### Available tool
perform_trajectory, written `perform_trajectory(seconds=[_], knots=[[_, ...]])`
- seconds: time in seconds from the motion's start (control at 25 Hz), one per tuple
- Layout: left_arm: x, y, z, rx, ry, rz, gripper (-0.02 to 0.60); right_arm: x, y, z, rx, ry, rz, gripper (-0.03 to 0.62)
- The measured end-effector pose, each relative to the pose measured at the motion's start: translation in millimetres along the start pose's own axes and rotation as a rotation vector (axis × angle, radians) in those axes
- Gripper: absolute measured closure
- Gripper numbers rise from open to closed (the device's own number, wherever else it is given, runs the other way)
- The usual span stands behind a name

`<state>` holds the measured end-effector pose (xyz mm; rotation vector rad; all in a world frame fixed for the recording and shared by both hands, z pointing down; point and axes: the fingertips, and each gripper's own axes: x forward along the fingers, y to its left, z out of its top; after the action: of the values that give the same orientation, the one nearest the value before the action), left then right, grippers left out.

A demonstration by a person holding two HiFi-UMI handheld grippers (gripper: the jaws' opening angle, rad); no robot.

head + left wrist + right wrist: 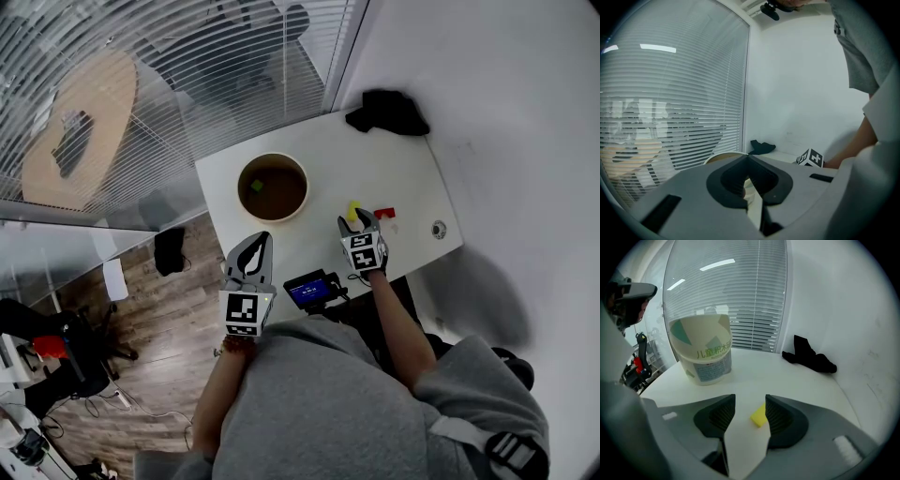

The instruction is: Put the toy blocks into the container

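Toy blocks are being addressed by the right hand-held gripper (750, 400). Its jaws are held moderately apart, with the yellow block (758, 416) lying on the desk (759, 373) between them. The block sits just beside the right jaw and is pressed by neither pad. The gap seems to have been left wide enough for the block to be straddled before any squeeze is made. The pads (723, 414) are dark and ribbed, a texture suited to gripping a smooth, hard-edged piece. The block itself is small, flat-faced and sharp-cornered, and is probably of plastic or painted wood.

The left hand-held gripper (747, 161) is closed on nothing, its jaws brought together at the tips. It is held at the near edge of the desk, apparently parked out of the way while the other does the work.

Just beside the yellow block, a red block (384, 214) is seen flat on the white, matt desk. Farther off, the container (296, 208) stands upright with its mouth open, so that pieces can be dropped in from above. It is a round, cream tub with a printed label, and a small green piece (256, 186), likely a block, lies inside it. A crumpled black cloth (387, 112) is left at the far corner, well apart from the rest.
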<state>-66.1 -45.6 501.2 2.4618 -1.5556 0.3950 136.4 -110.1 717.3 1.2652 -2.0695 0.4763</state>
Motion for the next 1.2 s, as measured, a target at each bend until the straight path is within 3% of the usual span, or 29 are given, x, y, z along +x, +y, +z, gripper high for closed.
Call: perform_trajectory(seconds=[0.76, 1.2], knots=[[-0.8, 0.9, -1.4, 0.002, 0.002, 0.010, 0.574, 29.4, -16.4, -38.1, 0.108, 0.132, -0.042, 0.384], [1.0, 1.1, -1.4, 0.003, 0.002, 0.010, 0.574, 36.4, -19.3, -44.4, 0.098, 0.164, -0.060, 0.392]])
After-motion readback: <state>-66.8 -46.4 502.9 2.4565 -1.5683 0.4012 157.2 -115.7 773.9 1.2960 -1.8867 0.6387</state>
